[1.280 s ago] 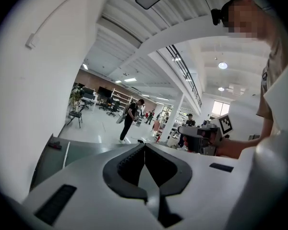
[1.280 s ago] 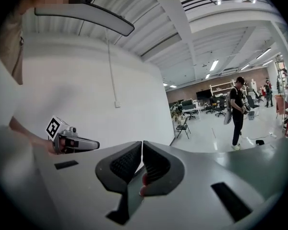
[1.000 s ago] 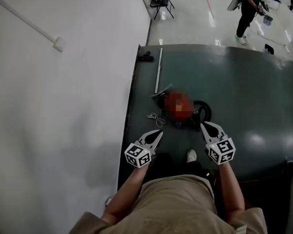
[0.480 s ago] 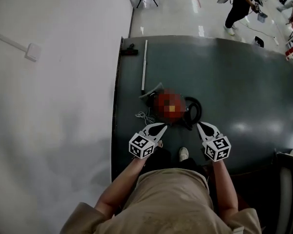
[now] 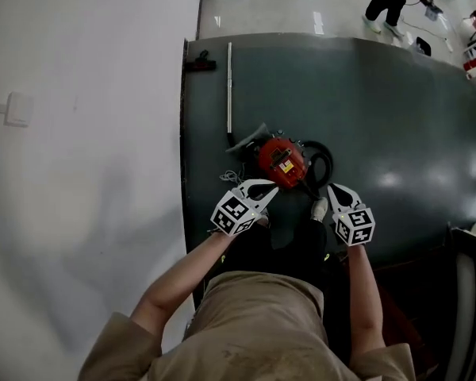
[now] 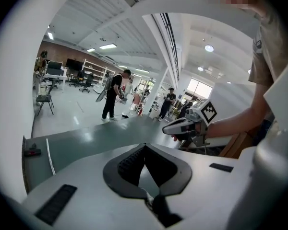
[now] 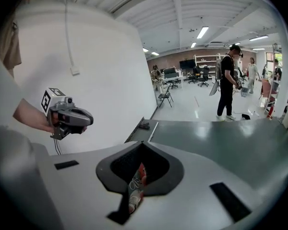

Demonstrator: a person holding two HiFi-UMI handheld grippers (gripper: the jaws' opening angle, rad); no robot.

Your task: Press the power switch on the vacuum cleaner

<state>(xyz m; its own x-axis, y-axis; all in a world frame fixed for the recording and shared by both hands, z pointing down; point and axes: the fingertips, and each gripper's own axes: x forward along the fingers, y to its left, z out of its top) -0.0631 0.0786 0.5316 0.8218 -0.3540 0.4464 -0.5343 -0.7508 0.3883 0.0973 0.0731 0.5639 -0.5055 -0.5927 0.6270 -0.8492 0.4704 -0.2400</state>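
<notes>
Though jaws stay together, left gripper [image 5: 271,186] now nearer vacuum cleaner [image 5: 283,162].

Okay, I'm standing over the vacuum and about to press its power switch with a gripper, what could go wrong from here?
1. The loose cord lies bunched beside the vacuum cleaner, near your shoe; a step forward could snag it.
2. I cannot pick out the switch on the red top, so the shut left gripper might press the wrong spot or shove the body into the hose.
</notes>
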